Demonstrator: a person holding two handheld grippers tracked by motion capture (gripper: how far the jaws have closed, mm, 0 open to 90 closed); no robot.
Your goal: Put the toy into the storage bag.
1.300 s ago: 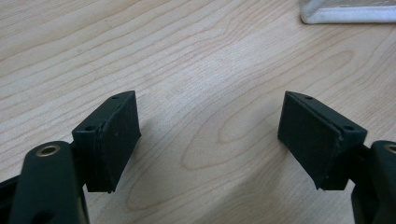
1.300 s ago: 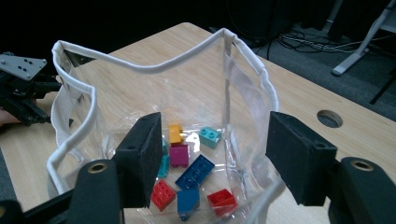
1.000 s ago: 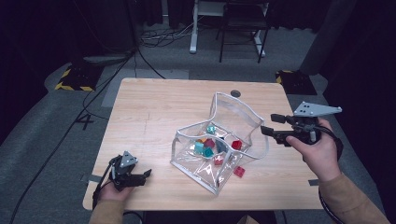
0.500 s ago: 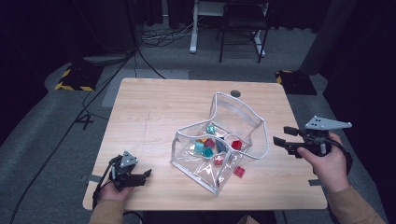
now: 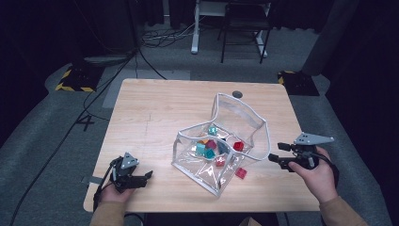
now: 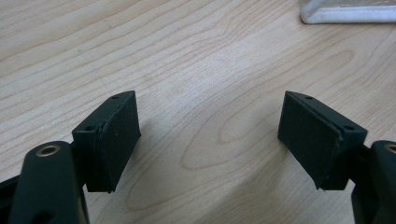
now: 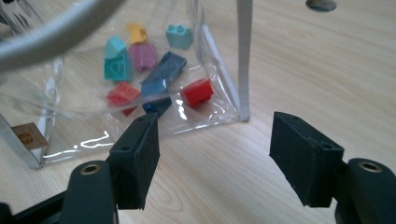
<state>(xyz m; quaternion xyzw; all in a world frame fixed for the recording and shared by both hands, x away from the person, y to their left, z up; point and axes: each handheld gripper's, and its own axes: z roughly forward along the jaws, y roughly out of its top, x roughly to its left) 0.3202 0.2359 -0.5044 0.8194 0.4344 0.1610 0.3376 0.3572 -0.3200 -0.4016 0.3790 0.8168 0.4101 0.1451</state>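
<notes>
Here the right gripper [image 5: 276,153] sits low at the right edge of the table [image 5: 155,108], jaws spread wide and just been opening, nothing between them. It points left at the clear plastic pouch [image 5: 240,120], just beside its right wall. The pouch stands open mid-table with small coloured bricks [image 7: 140,70] inside; one red brick [image 5: 241,173] lies at its near side. The left gripper [image 5: 146,177] rests at the near-left corner, released, bare wood between its pads [image 6: 116,135].
</notes>
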